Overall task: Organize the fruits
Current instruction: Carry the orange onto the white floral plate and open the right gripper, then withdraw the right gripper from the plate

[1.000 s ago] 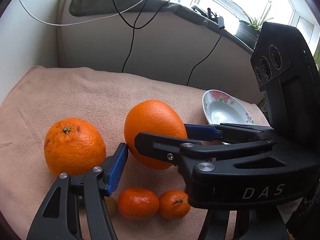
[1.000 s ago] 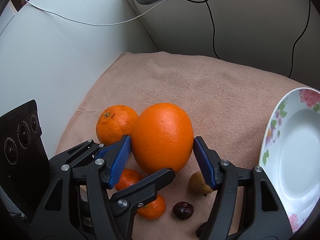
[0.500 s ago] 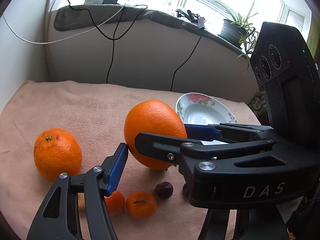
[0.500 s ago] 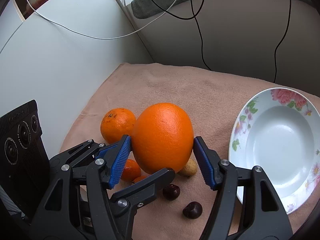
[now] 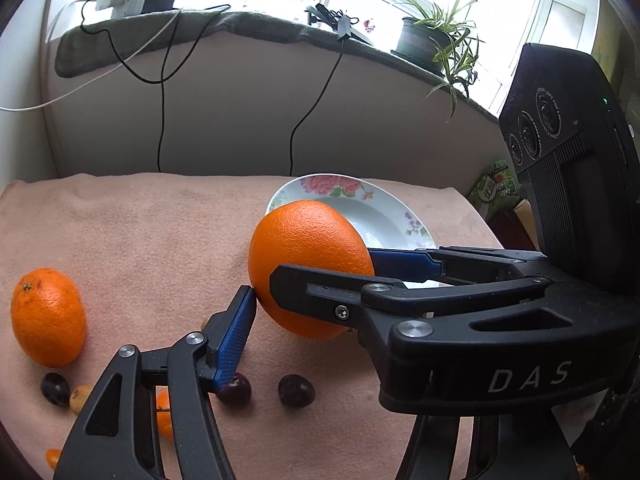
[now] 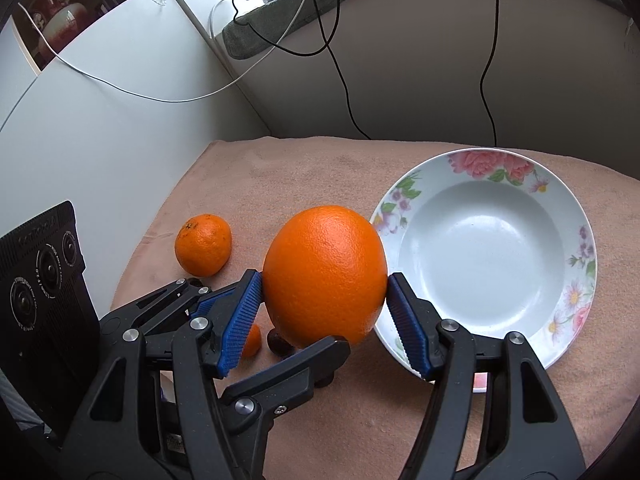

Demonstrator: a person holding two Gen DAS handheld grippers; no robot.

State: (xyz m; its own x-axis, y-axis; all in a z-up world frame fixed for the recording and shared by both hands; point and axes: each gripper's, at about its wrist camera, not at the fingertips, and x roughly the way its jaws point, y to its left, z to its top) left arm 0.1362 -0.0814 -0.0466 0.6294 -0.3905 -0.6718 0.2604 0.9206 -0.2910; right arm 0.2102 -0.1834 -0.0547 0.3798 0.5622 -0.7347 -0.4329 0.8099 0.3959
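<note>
While both claws clamp one fruit, notes as follows:

step: carrying the big orange [image 6: 325,276] toward the plate [image 6: 576,216]; judged mid-transfer, fruit clear of the cloth [image 6: 288,168], not yet over the bowl.

right gripper [image 6: 325,294]: blue pads pressed on the left and right flanks of the big orange, jaws about half spread, firm hold.

left gripper [image 5: 310,280]: comes in crosswise; one blue pad touches the orange's lower left in the left wrist view, the other finger is mostly hidden behind the fruit and the right claw's body. Looks clamped on the same orange.

big orange location: lifted, just beside the plate's near-left rim, overlapping that rim in both views.

next move: judged — shift further across until centred over the plate's well, lower, then spread both sets of jaws together so it does not roll off.

big orange look: large, slightly oval, bright, pebbled glossy skin, no stem seen.

plate: white, floral rim, nothing in it.

left on cloth: small orange [image 6: 203,245] with stem mark, well apart to the left; dark cherries [image 5: 296,390], mandarin bits partly hidden under the fingers.

risk: round fruit, shallow plate; may roll.
</note>
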